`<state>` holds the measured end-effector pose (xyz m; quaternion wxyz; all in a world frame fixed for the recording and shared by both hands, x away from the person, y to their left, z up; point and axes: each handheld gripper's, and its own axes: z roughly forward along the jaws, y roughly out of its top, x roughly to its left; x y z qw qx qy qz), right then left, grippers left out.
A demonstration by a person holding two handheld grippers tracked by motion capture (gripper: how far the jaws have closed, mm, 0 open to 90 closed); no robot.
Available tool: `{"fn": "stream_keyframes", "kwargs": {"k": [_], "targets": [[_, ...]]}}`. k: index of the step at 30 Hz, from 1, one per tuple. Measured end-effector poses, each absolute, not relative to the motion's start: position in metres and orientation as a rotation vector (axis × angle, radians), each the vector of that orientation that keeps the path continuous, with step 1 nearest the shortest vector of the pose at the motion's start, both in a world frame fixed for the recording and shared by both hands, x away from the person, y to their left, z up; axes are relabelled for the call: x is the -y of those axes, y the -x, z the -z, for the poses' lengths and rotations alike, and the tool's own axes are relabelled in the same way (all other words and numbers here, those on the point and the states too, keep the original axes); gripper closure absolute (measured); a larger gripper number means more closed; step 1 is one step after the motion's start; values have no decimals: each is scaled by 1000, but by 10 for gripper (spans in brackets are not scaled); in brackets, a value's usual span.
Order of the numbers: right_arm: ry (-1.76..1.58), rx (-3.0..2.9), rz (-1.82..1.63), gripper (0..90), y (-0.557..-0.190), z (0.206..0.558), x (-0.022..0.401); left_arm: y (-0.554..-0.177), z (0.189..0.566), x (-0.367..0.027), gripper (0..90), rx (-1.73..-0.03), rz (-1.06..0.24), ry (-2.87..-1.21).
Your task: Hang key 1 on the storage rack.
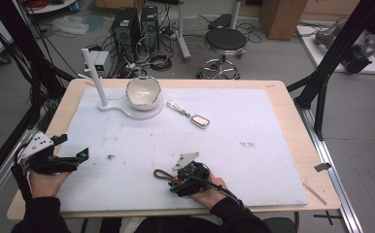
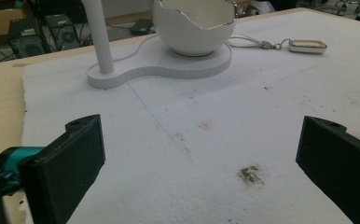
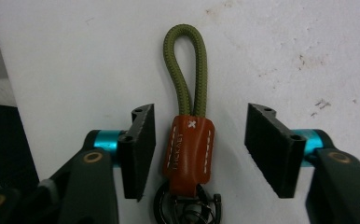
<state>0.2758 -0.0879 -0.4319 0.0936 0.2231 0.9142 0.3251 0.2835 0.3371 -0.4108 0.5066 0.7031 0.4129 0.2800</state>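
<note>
On the high view, the left gripper [image 1: 81, 156] rests at about eight o'clock on the surface [image 1: 253, 160], its jaws spread wide with nothing but bare white mat between them. At eleven o'clock stands a white stand [image 1: 127, 108] with a post and an egg-shaped bowl [image 1: 143, 91]; just to its right, near twelve o'clock, lies a second keychain with a metal tag [image 1: 200, 121]. At six o'clock the right gripper [image 3: 199, 154] is set over the green-loop keychain [image 3: 190, 140], whose orange leather tab lies flat between the jaws with its loop pointing away. Those jaws are half-spread; there is a gap on each side of the tab, so nothing is pinched yet. By my reading the pick-up is only lined up: closing on the tab, lifting it and carrying it, probably to the stand or bowl, all remain.
</note>
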Motion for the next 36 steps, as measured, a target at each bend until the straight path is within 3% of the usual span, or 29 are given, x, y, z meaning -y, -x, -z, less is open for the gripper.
{"fn": "stream_keyframes", "kwargs": {"k": [7,11,24,36], "targets": [[-707,-2753,-939,654,-277,432,87,-283,411,-337,17,-996,-675,-1695],[-675,-2749,-927,717,-274,432,85,-284,411,-337,17,-995,-674,-1697],[-699,-2751,-943,750,-275,428,86,-284,411,-337,17,-994,-673,-1701],[-777,-2651,-1076,750,-285,404,107,-285,412,-335,17,-994,-670,-1713]]}}
